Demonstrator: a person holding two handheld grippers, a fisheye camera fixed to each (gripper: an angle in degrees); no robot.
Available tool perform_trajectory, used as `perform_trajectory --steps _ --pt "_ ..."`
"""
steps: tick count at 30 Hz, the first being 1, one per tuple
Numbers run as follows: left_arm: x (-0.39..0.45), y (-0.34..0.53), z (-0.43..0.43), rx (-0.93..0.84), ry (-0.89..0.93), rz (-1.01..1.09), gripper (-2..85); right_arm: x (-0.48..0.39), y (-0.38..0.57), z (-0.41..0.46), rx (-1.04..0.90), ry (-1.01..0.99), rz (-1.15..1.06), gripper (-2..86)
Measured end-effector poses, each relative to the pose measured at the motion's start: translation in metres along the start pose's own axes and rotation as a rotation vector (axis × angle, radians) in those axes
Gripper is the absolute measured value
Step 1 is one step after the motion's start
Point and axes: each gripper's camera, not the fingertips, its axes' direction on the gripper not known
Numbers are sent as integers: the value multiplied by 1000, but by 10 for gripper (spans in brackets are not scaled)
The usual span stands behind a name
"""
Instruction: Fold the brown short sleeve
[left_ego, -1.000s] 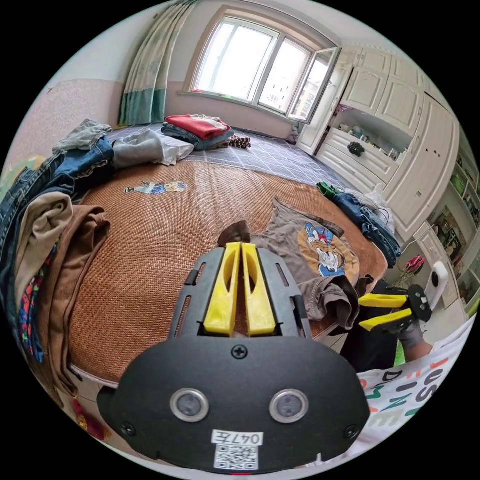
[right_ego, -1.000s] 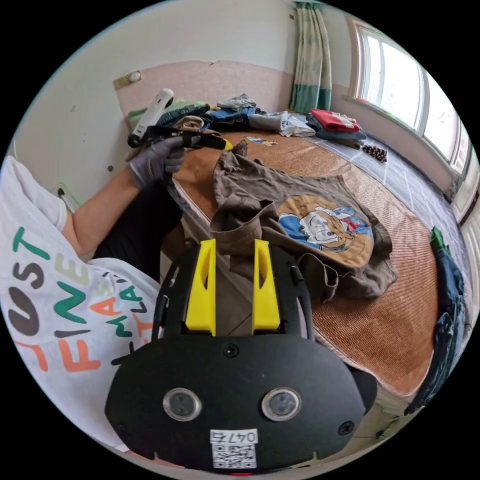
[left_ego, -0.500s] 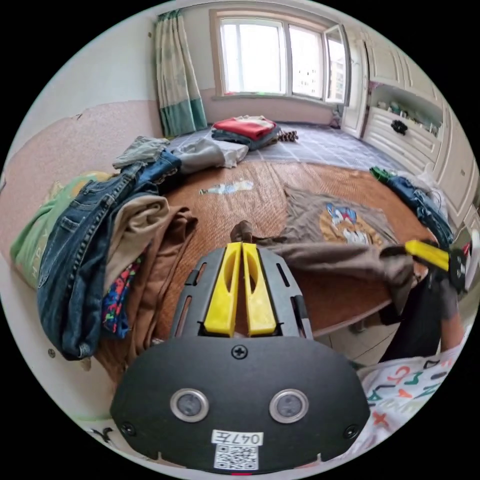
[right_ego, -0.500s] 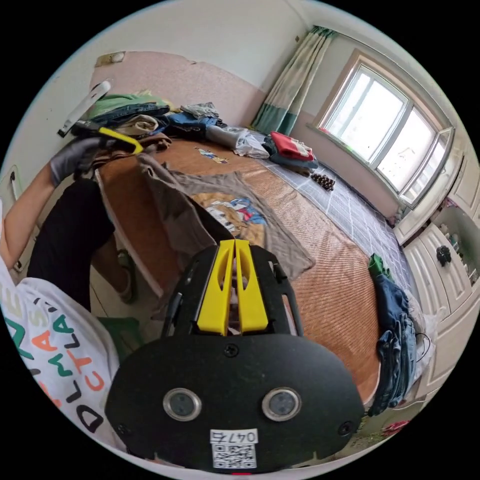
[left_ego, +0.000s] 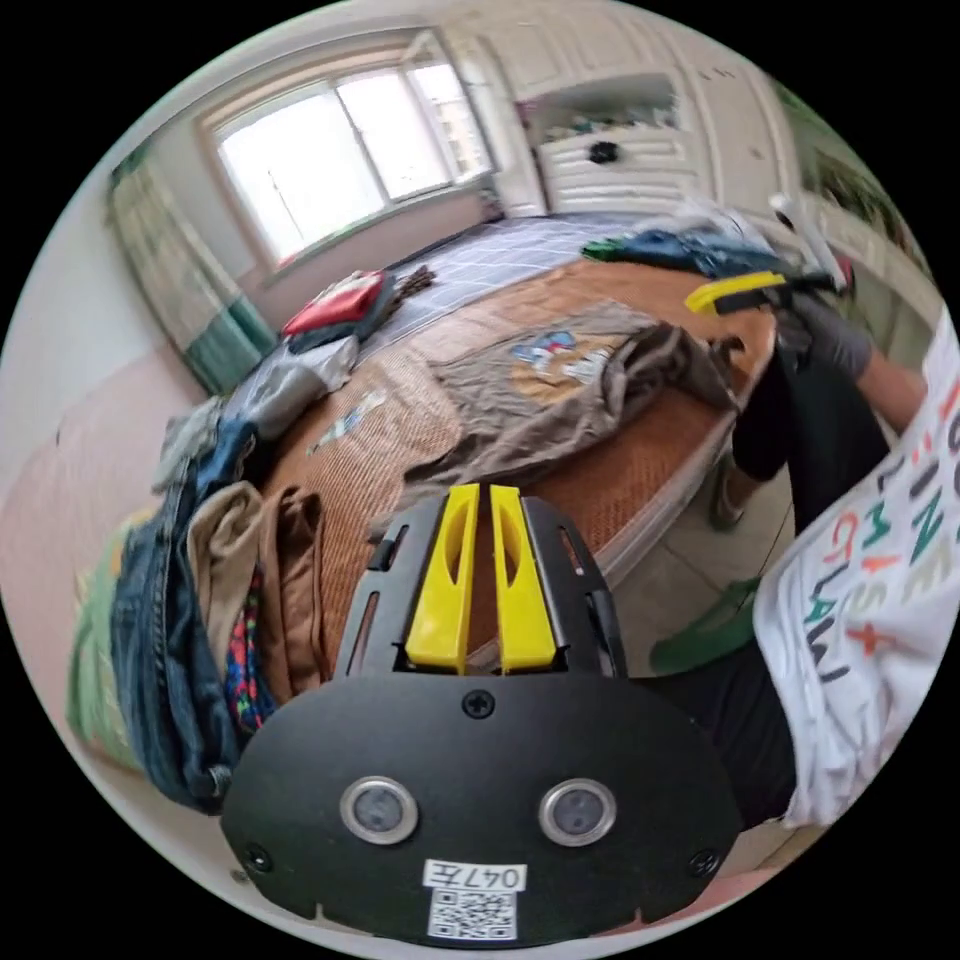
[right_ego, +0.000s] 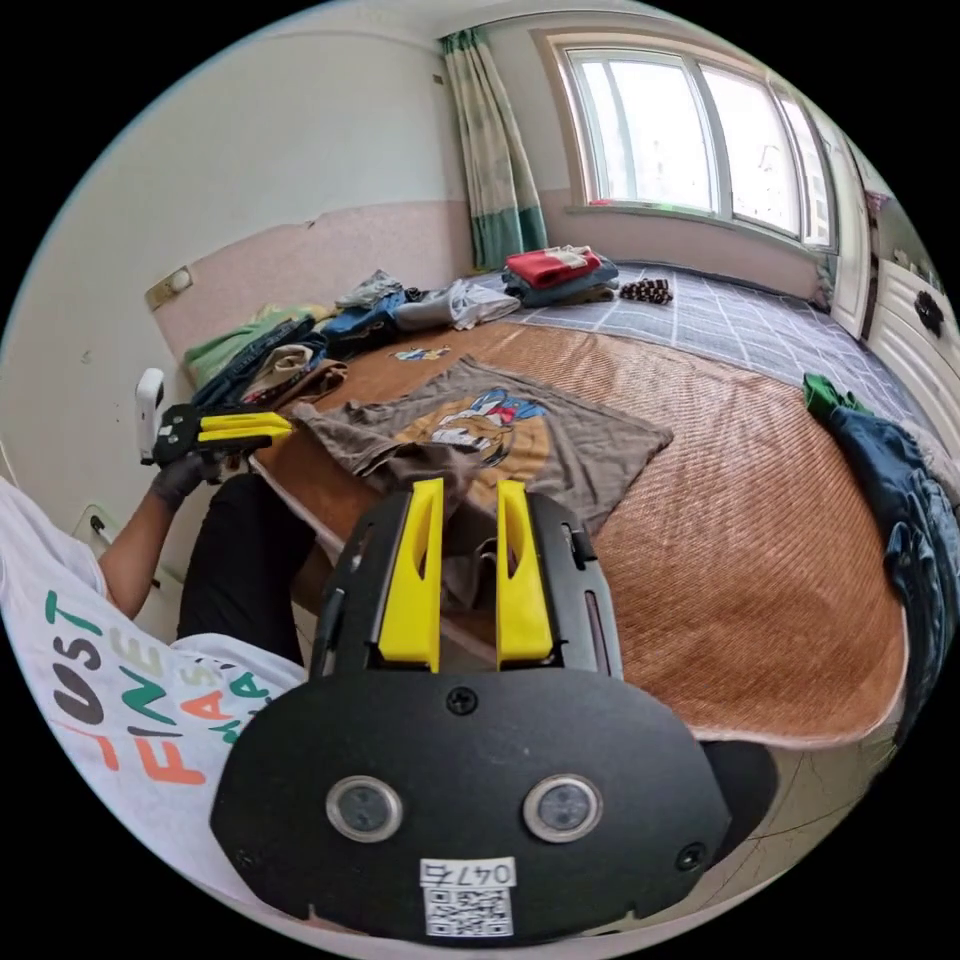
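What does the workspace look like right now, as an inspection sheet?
Surface: woven brown mat on a bed, grey checked cover beyond it.
Job's things: brown short sleeve lies print up near the mat's edge, with its near side bunched.
Clutter: heap of clothes at the wall end; folded red-topped stack by the window; jeans on the far side.
Grippers: left gripper has its jaws close together at a shirt corner, grip unclear; right gripper has its jaws apart over the bunched cloth.
Cables: nothing seen.
Surroundings: window, curtain, white cabinets.
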Motion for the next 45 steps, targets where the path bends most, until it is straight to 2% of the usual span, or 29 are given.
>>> perform_trajectory --steps 3,9,12,15,17,19,21,24,29,34,37,42,45 --pt "46 -18 6 48 -115 177 41 -19 22 7 -45 0 -12 48" --pt "53 -36 32 44 -88 343 86 -10 35 35 -153 -23 -13 9" --pt "50 -38 26 34 -125 440 96 -3 42 18 -128 -18 -26 -1" --pt "42 -38 29 0 -152 494 77 5 49 2 -130 -5 -39 -2" --pt "33 -38 27 1 -189 510 20 8 53 -9 -120 -4 -43 -3" --pt "24 -38 18 6 -173 511 4 11 56 -29 -99 17 -57 -3" --pt "11 -40 6 6 -135 487 -2 12 58 -48 -77 43 -78 -4" --pt "-22 -37 -32 88 -110 345 -6 15 57 -92 -16 102 -119 -3" --pt "-90 -19 -160 440 -24 -22 -8 3 50 -191 152 156 -186 -4" --pt "-86 -30 -275 685 -165 -77 -8 -53 23 -296 394 299 -365 -5" --pt "-92 -76 -285 647 -264 -30 -8 -44 -30 -283 355 404 -407 -5" --pt "-153 -215 -194 409 -290 43 -8 33 -169 -179 173 535 -423 -5" --pt "-181 -303 -165 304 -397 104 -8 55 -235 -171 232 550 -459 -5"
